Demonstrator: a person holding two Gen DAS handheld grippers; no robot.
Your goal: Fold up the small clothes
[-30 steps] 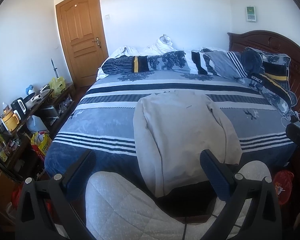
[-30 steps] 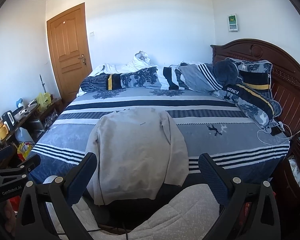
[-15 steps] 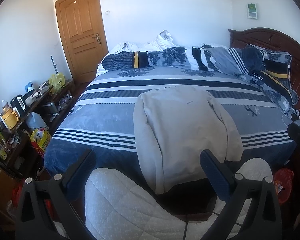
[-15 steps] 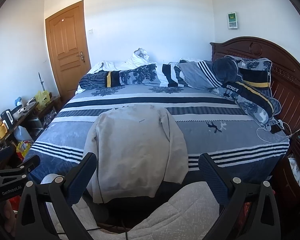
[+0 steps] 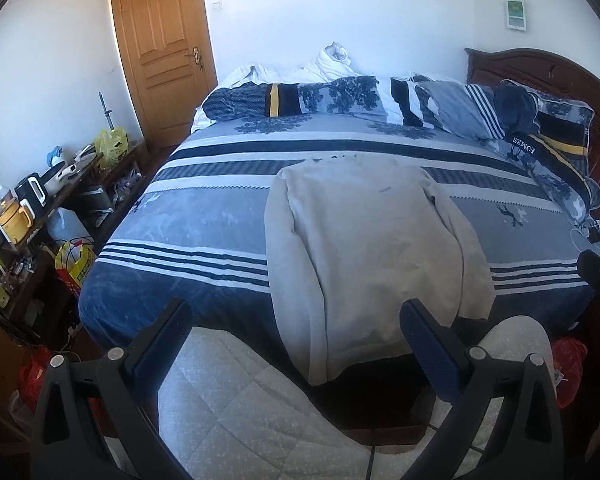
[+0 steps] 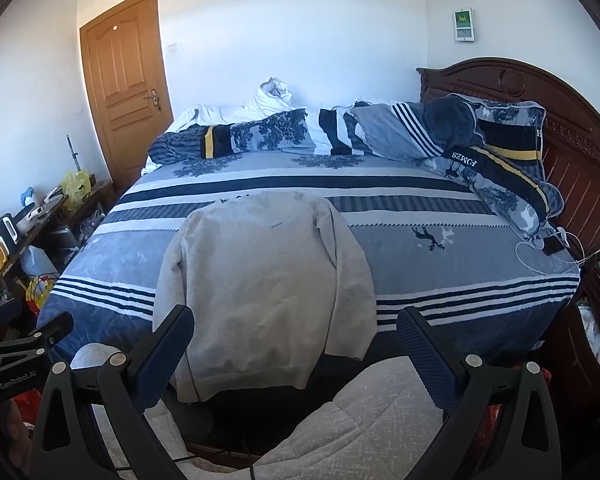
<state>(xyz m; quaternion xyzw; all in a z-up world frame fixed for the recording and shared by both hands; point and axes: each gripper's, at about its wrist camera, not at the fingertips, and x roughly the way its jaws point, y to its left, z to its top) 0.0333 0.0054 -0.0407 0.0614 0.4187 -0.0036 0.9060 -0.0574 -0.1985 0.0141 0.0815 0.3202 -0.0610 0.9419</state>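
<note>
Bedroom: bed (image 5: pixel 204 216) with striped blue cover, pillows (image 6: pixel 500 148) heaped at the headboard (image 6: pixel 572 128), door (image 5: pixel 164 48) at far left. Sweater (image 5: pixel 372 248), pale grey, spread flat on the bed, hem hanging over the near edge. My left gripper (image 5: pixel 296 340) and right gripper (image 6: pixel 294 344): both spread wide, empty, short of the sweater.

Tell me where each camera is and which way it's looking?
Left wrist: on the left gripper, at the bed's foot edge, looking along its open fingers at the sweater; quilted trouser legs show below.
Right wrist: on the right gripper, beside it, facing the same way; the left gripper pokes in at the left edge.
Shared: both see the sweater, the bed and the door.
</note>
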